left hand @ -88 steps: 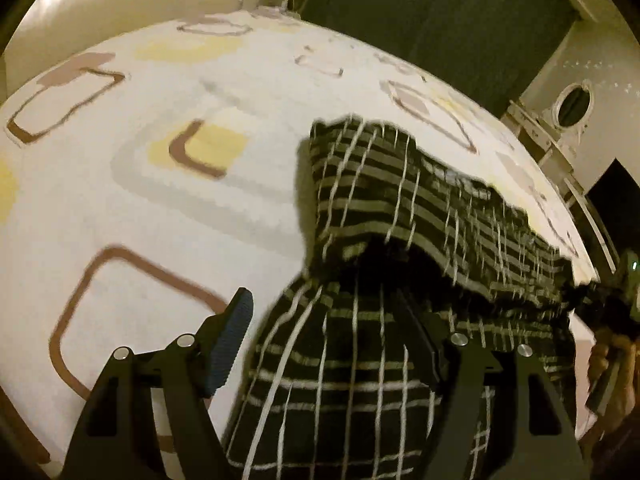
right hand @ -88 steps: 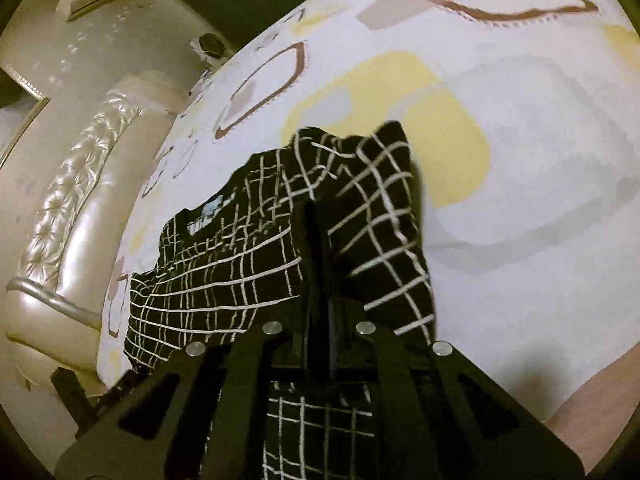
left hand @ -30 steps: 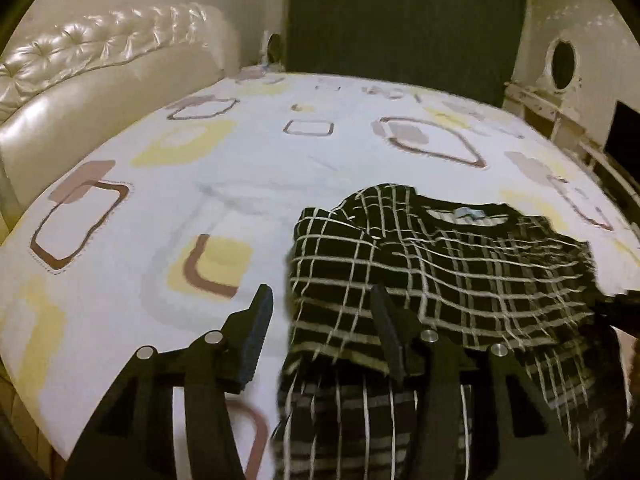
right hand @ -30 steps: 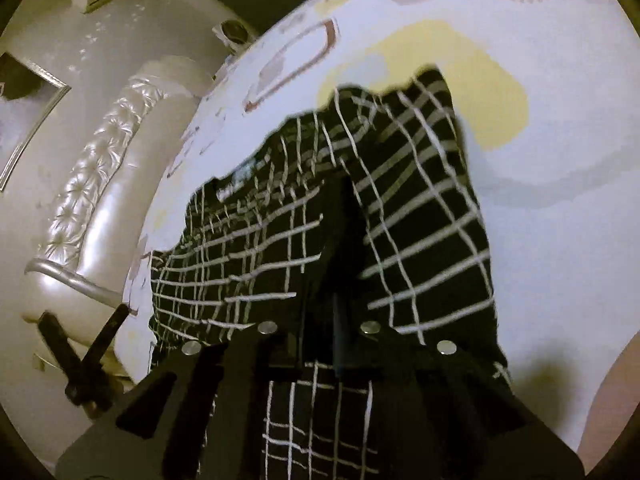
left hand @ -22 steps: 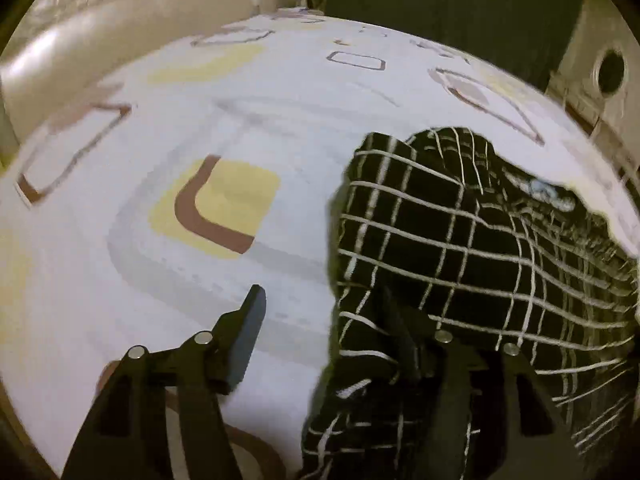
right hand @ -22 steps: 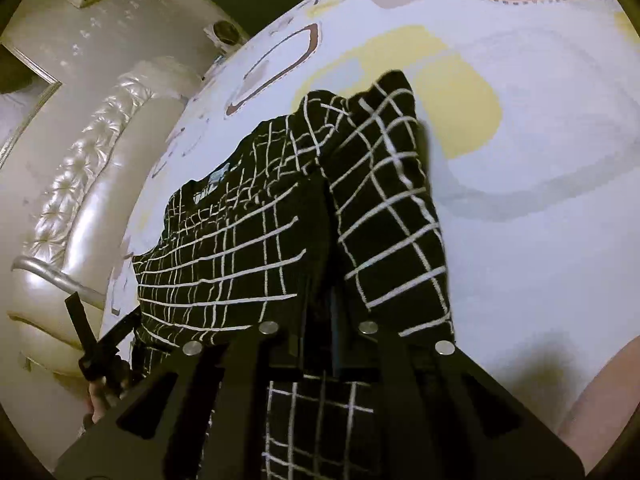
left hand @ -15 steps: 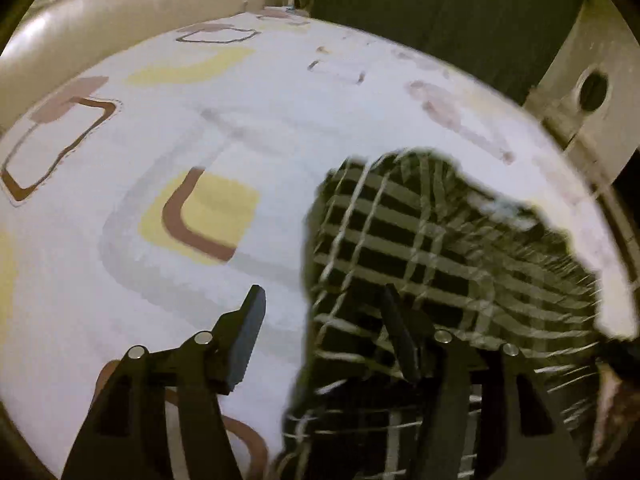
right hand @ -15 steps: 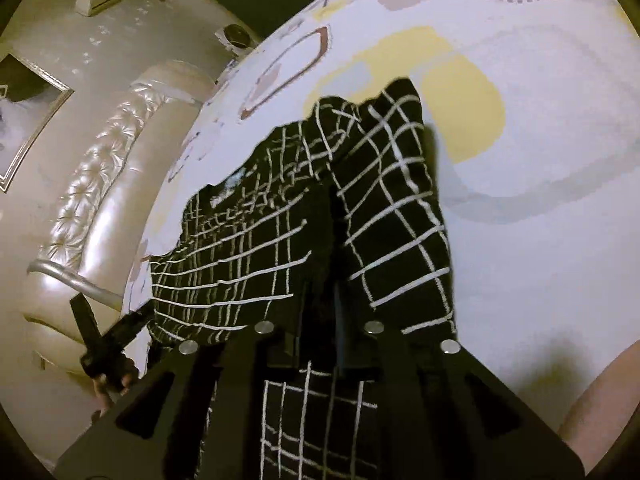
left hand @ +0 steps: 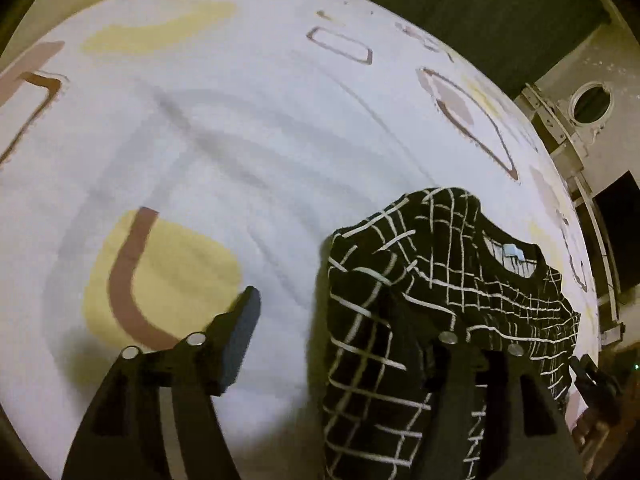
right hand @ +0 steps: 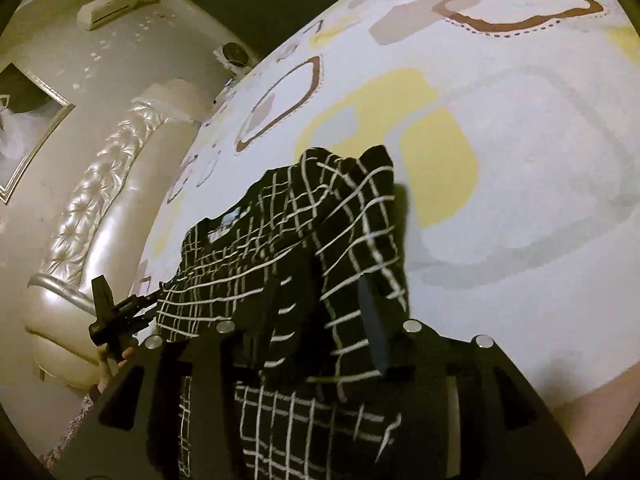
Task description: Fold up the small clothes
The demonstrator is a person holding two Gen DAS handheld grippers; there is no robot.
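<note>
With the black checked top (left hand: 440, 280) laid doubled on the patterned bedspread (left hand: 240, 140), I have just been opening both my left tongs (left hand: 320, 312) and right tongs (right hand: 320, 292), cloth loose between the right jaws; next, I judge, regrip for the second fold.

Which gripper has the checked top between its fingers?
The right gripper: the black checked top lies between its just-opened fingers. The left gripper stands wider, mostly over bedsheet.

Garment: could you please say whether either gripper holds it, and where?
Nothing held: left gripper and right gripper have just been opening, garment loose between their jaws.
</note>
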